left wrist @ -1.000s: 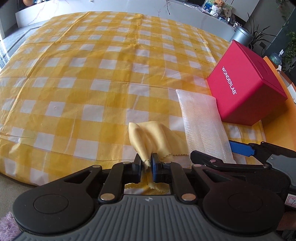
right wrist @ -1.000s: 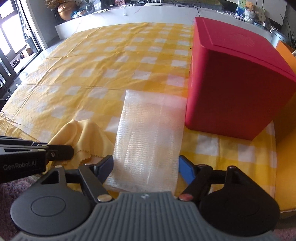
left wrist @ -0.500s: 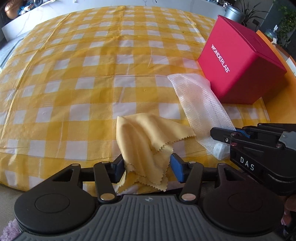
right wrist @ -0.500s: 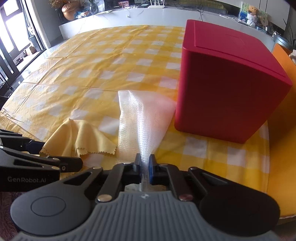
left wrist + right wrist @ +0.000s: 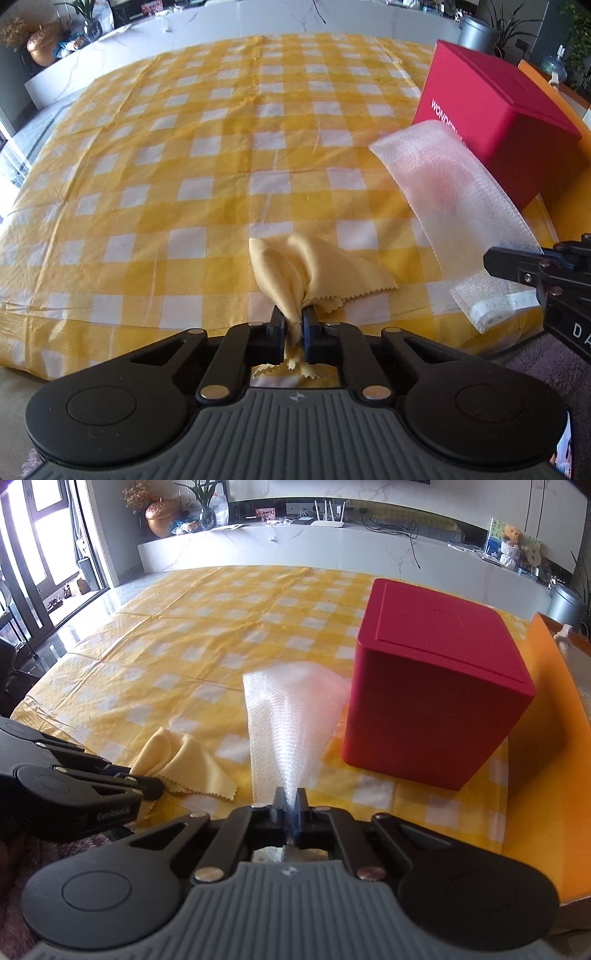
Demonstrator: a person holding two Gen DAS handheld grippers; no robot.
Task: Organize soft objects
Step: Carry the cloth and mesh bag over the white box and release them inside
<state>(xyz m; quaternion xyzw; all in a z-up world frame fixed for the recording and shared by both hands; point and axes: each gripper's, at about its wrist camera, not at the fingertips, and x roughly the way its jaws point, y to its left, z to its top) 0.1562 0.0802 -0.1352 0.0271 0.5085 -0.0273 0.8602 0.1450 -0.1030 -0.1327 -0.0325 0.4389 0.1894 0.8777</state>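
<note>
The yellow cloth [image 5: 314, 266] lies bunched at the table's near edge, its pinked hem pinched between the pressed-together jaws of the left gripper [image 5: 293, 325]. Just to its right, the white mesh cloth [image 5: 291, 720] is clamped at its near end by the right gripper [image 5: 291, 805], fanning out over the checkered tablecloth [image 5: 184, 147]. Beyond it, near the right edge, stands the red box [image 5: 436, 701].

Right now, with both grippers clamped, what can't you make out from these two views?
- Red box: lettering covered by the white mesh cloth, left wrist view.
- Mesh cloth far end: blurred, right wrist view.
- Yellow cloth: near edge behind the left gripper, right wrist view.
</note>
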